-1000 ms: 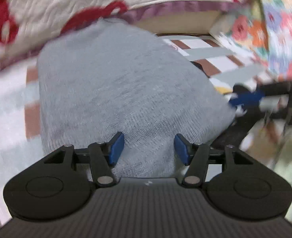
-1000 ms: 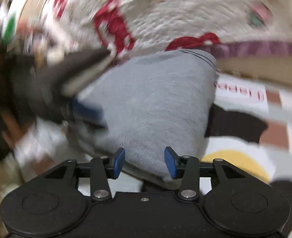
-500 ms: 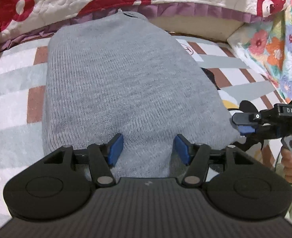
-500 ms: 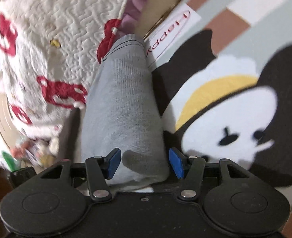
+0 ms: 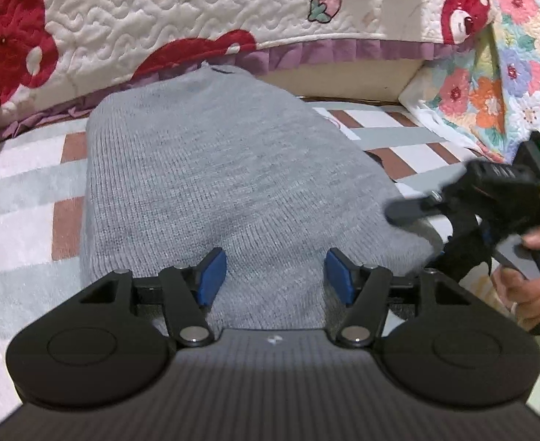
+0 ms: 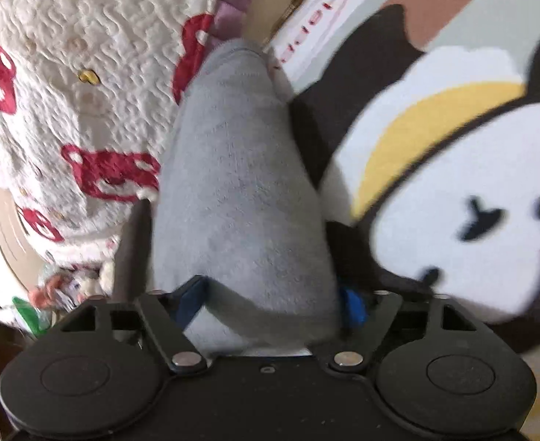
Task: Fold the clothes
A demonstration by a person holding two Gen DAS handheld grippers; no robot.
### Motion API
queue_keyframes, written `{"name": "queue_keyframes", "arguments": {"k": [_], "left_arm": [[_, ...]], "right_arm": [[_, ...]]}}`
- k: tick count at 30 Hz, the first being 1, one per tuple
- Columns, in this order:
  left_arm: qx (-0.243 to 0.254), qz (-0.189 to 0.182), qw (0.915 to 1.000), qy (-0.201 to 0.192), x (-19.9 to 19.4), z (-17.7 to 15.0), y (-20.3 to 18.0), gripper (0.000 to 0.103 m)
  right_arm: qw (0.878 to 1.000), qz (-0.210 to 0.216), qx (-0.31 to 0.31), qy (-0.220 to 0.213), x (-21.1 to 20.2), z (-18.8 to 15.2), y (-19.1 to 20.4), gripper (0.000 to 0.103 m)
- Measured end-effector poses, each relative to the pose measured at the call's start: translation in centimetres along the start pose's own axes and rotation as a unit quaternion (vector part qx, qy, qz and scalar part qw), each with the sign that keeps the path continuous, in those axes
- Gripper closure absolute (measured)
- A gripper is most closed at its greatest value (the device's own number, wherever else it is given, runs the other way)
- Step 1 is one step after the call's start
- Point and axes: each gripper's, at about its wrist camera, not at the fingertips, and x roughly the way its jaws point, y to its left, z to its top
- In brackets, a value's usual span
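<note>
From my left gripper I see the folded grey sweater between parted, non-pressing pads, with my right gripper at its right corner; only my right view shows the cartoon rug. My right gripper has just been opening around the sweater's edge, pads clear. Ahead, the sweater's far end touches the quilt; striped mat lies open leftward. Half a second back, the right tongs stood narrower.
</note>
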Motion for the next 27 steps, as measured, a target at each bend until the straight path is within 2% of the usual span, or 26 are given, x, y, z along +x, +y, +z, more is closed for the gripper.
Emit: {"name": "queue_keyframes", "arguments": {"k": [2, 3, 6, 7, 12, 16, 19, 20, 23, 27], "left_arm": [[0.022, 0.003, 0.9998, 0.0, 0.0, -0.2, -0.2, 0.042], [0.029, 0.005, 0.9996, 0.0, 0.0, -0.2, -0.3, 0.042], [0.029, 0.007, 0.9995, -0.01, -0.7, 0.2, -0.2, 0.042], [0.032, 0.01, 0.9993, -0.015, -1.2, 0.5, -0.3, 0.042], [0.079, 0.05, 0.9932, -0.069, -5.1, 2.1, -1.6, 0.043], [0.071, 0.011, 0.9923, -0.101, -7.6, 3.2, -1.4, 0.04], [0.084, -0.015, 0.9891, -0.12, -8.1, 3.2, -1.9, 0.027], [0.095, -0.013, 0.9881, -0.12, -7.7, 3.0, -2.3, 0.022], [0.125, 0.009, 0.9879, -0.091, -5.4, 2.6, -3.5, 0.022], [0.126, 0.029, 0.9877, -0.087, -3.9, 2.0, -4.4, 0.02]], "right_arm": [[1.0, -0.004, -0.017, -0.005, 0.8, 0.2, 0.7, 0.019], [1.0, -0.004, -0.023, -0.007, 0.9, 0.3, 1.0, 0.031], [0.999, 0.031, -0.026, -0.013, 0.1, 0.7, 2.0, 0.05], [0.999, 0.042, -0.029, -0.012, -0.2, 0.8, 2.5, 0.054], [0.997, 0.06, -0.056, 0.012, -1.0, 2.3, 6.6, 0.055], [0.996, 0.067, -0.053, 0.029, -0.6, 3.3, 8.6, 0.055], [0.995, 0.06, -0.063, 0.04, -0.3, 3.5, 9.7, 0.055], [0.995, 0.058, -0.066, 0.044, -0.2, 3.6, 10.1, 0.055], [0.995, 0.06, -0.069, 0.051, -0.1, 3.7, 10.7, 0.055], [0.995, 0.056, -0.068, 0.056, 0.1, 3.7, 11.1, 0.055]]}}
